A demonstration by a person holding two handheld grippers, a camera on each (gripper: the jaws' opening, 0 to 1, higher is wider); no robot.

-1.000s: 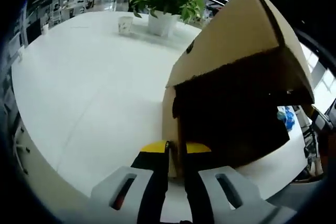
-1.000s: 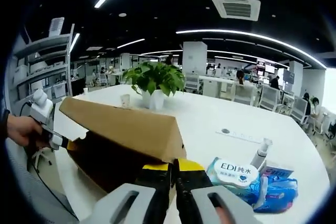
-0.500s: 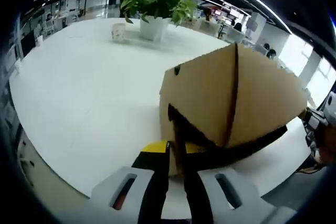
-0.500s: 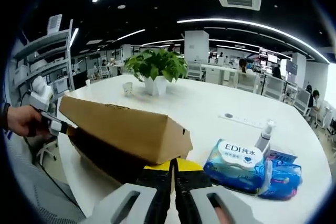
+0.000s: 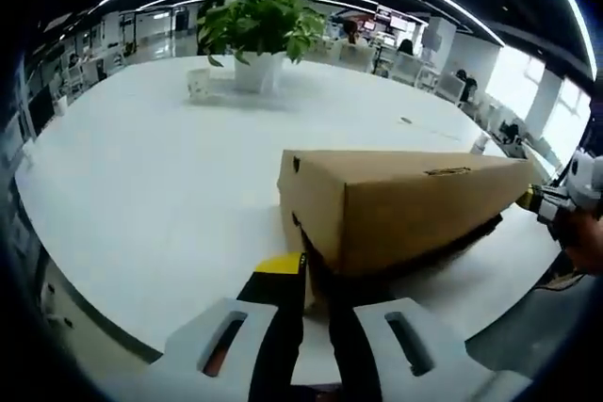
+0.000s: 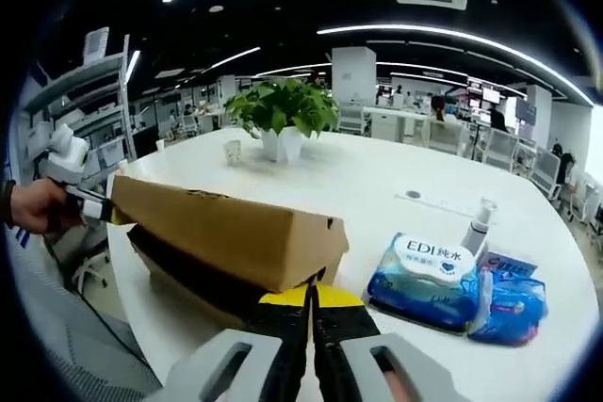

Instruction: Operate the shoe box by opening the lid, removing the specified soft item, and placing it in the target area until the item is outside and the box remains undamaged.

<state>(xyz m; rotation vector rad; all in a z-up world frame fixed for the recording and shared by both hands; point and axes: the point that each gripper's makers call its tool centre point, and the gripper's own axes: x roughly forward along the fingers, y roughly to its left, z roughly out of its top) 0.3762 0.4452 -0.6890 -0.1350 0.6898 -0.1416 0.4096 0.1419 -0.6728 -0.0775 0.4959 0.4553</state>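
A brown cardboard shoe box lies on the white table, its lid lowered almost flat, with a dark gap left along the underside. My left gripper is shut on the lid's near end. From the right, the right gripper pinches the far end of the lid, with a hand behind it. In the right gripper view the same box runs leftward, and my right gripper is shut on its near lid edge. The left gripper, in a hand, grips the far end. The box's contents are hidden.
A potted plant and a small cup stand at the back of the white table. Right of the box lie a wet-wipes pack, a blue packet and a spray bottle. Office desks lie beyond.
The lid, held up steeply a second ago with the dark inside showing, has swung down nearly flat onto the box. Both grippers kept their hold on its ends.
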